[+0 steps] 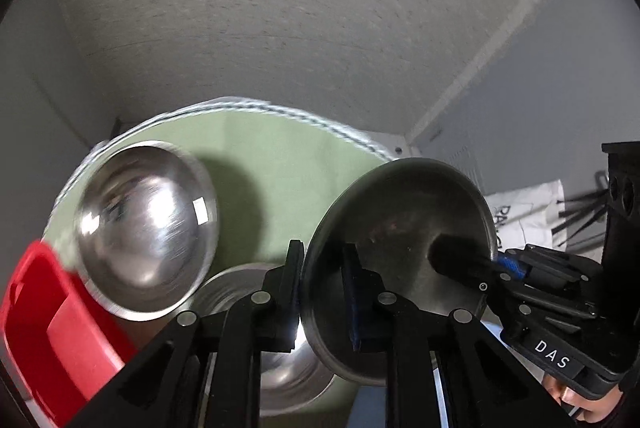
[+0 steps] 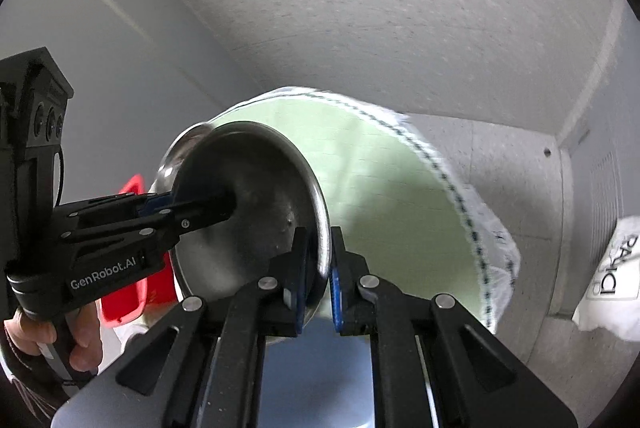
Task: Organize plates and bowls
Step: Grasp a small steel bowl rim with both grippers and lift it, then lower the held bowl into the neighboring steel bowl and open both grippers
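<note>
Both grippers are clamped onto the same steel plate [image 1: 400, 240], held clear of the table and tilted up on edge; the left gripper [image 1: 322, 292] has its jaws pinched narrow on the near rim, one finger behind the plate and one on its dished face; the right gripper [image 2: 318, 272] pinches the opposite rim in the same way, so the plate spans the gap between the two and its face is turned towards the person.

Seen from the left gripper, a shiny steel bowl [image 1: 146, 228] lies ahead and to its left, blurred, over the green tablecloth [image 1: 280, 167]; just below the left fingers sits another steel dish [image 1: 240, 292], partly hidden, and I cannot tell whether it is a bowl or a plate; a red bin [image 1: 44, 320] sits lower left of that gripper.

From the right gripper the cloth [image 2: 400, 187] stretches ahead and to its right, bare where it shows; the person's hand [image 2: 52, 340] grips the left tool's handle at its lower left.

My guess is the plate is being carried to a stack; what matters is that the dish beneath lies nearer the left gripper, under the plate's lower edge, so the plate would need tipping flat, rim to rim, before either grip lets go; releasing one side first could let it swing and clatter.
</note>
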Motion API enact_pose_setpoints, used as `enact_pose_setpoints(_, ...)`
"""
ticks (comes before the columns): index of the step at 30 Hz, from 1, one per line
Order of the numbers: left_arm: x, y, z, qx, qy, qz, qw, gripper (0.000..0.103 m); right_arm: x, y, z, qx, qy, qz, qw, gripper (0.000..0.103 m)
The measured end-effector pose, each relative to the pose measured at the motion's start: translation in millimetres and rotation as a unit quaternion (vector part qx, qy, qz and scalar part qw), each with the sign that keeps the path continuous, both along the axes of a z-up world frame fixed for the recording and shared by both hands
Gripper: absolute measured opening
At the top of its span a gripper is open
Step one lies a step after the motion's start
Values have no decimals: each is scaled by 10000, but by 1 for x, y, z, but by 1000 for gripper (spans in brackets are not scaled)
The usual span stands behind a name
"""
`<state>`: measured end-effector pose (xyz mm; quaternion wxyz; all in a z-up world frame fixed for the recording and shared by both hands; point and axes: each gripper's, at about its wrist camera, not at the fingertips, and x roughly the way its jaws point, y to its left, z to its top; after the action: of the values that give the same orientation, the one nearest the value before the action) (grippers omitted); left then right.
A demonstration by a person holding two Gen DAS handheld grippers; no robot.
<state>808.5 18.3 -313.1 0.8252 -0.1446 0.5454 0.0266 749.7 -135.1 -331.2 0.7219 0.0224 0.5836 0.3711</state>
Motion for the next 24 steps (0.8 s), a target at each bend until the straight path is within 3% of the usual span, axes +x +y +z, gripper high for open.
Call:
enact_pose_setpoints(8,-53,31,-40,-47,221,534,9983,15,-29,41,-11,-160,19,480,9987,9)
enact_pose_setpoints(14,-58,32,-76,-190,454,746,9960,18,-44,59,-27,-509,-103,626,9967,11)
enact_pose_setpoints(19,-53,32,-103,-290,576,842,9944,19,-51,69,-34,-851,-470,744,9925,15)
enact_pose_setpoints(24,-54,30,-103,-307,622,951,9930,20,-57,80,-41,-1028,-687,804,9891,16)
